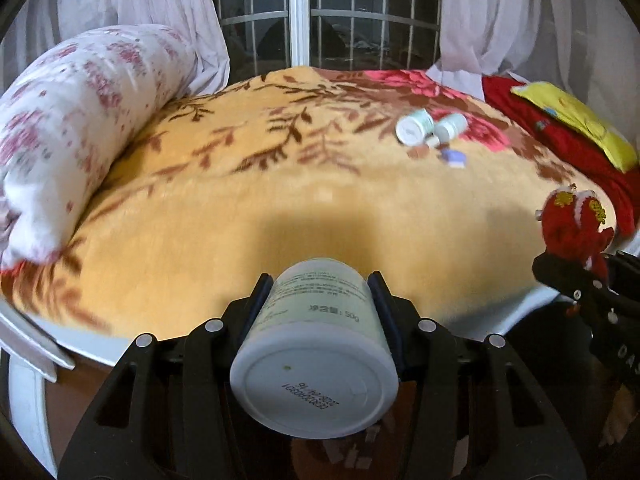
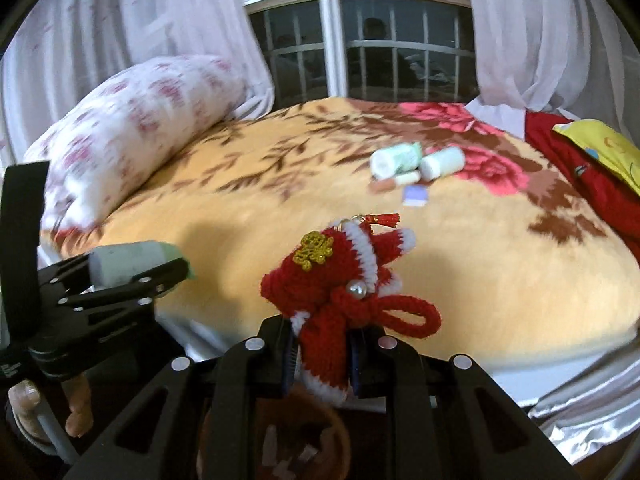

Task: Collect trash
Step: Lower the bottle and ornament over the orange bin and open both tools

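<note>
The left tongs (image 1: 320, 300) are closed on a pale green jar (image 1: 320, 344), one finger on each side of its body. The jar lies on its side between them, its white round bottom turned to the camera, with printed date digits on it. In the right wrist view the same jar (image 2: 128, 262) shows at the left side, gripped in the left tongs (image 2: 160, 272), just over the near edge of the bed (image 2: 240, 216).

The right tongs (image 2: 324, 356) are closed on a red knitted toy (image 2: 344, 292). The toy has white trim, a gold ornament on top, a pearl bead and a red loop, and its lower part is pinched between the two fingers. In the left wrist view this toy (image 1: 576, 228) is at the far right, above the right tongs (image 1: 568, 276).

The bed has a yellow blanket with brown leaves and pink flowers. On its far right part lie more small things close together: a white and green jar (image 2: 394, 160), a white bottle (image 2: 442, 163) touching it, a small tube (image 2: 406, 179) and a little purple packet (image 2: 416, 195). A floral pillow (image 2: 132, 136) lies at the left of the bed, and a red cloth (image 2: 580, 184) with a yellow cushion (image 2: 600, 148) at the right. Behind the bed is a window (image 2: 360, 48) with white curtains (image 2: 160, 12).
</note>
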